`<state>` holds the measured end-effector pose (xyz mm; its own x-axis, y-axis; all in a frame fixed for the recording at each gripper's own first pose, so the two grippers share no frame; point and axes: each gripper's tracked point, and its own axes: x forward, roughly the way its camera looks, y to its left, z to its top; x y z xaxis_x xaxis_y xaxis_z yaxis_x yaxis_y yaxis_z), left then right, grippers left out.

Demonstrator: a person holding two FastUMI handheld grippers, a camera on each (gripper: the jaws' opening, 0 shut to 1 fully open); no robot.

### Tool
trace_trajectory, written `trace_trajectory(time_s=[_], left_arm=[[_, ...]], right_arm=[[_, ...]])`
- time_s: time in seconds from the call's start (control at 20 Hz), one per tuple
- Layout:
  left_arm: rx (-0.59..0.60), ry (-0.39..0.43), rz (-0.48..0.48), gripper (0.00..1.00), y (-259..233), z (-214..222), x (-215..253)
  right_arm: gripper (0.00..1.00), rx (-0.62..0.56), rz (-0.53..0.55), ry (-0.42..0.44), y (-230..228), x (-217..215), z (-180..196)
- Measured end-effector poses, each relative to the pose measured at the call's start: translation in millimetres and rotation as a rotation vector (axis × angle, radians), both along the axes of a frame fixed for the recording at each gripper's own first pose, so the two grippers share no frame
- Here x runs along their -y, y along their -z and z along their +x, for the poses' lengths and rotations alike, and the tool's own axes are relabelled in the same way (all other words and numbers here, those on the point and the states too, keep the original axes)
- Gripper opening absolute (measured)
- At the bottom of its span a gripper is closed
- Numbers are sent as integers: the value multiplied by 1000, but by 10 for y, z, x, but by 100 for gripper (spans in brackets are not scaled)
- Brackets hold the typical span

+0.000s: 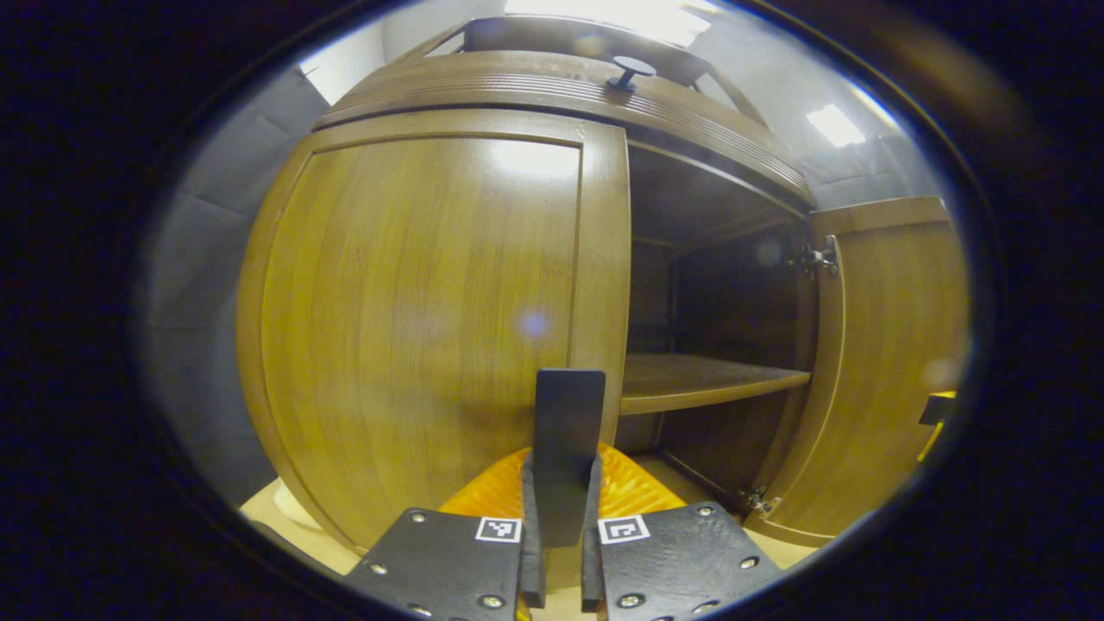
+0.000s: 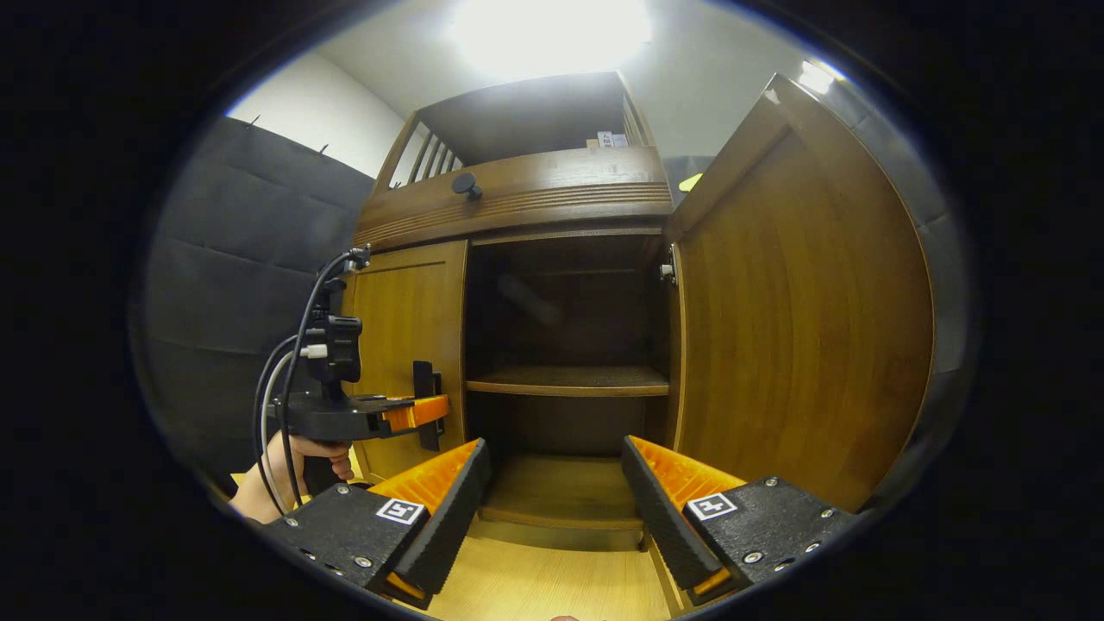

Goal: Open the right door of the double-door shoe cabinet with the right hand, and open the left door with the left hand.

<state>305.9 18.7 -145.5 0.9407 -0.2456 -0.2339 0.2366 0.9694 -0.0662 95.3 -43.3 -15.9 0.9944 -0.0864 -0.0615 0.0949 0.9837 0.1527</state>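
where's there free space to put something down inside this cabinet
The wooden middle shelf is bare from the closed left door across to the open right door, and so is the cabinet floor below. It is crowded at the left door's edge, where the left gripper sits.

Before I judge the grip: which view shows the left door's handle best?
The left gripper view: the handle stands close up between that gripper's fingers. The right gripper view shows it small, from the side, on the left door.
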Motion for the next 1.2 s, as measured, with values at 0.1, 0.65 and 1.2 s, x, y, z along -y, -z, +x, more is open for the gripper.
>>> trace_trajectory(time_s=[0.1, 0.65, 1.2], left_arm=[[-2, 8, -2, 18, -20, -21, -32], [46, 24, -35, 24, -146, -30, -62], [96, -18, -55, 20, -193, -13, -100]], right_arm=[[95, -5, -1, 7, 18, 1, 9], [95, -25, -13, 29, 61, -67, 11], [95, -2, 58, 12, 116, -294, -109]])
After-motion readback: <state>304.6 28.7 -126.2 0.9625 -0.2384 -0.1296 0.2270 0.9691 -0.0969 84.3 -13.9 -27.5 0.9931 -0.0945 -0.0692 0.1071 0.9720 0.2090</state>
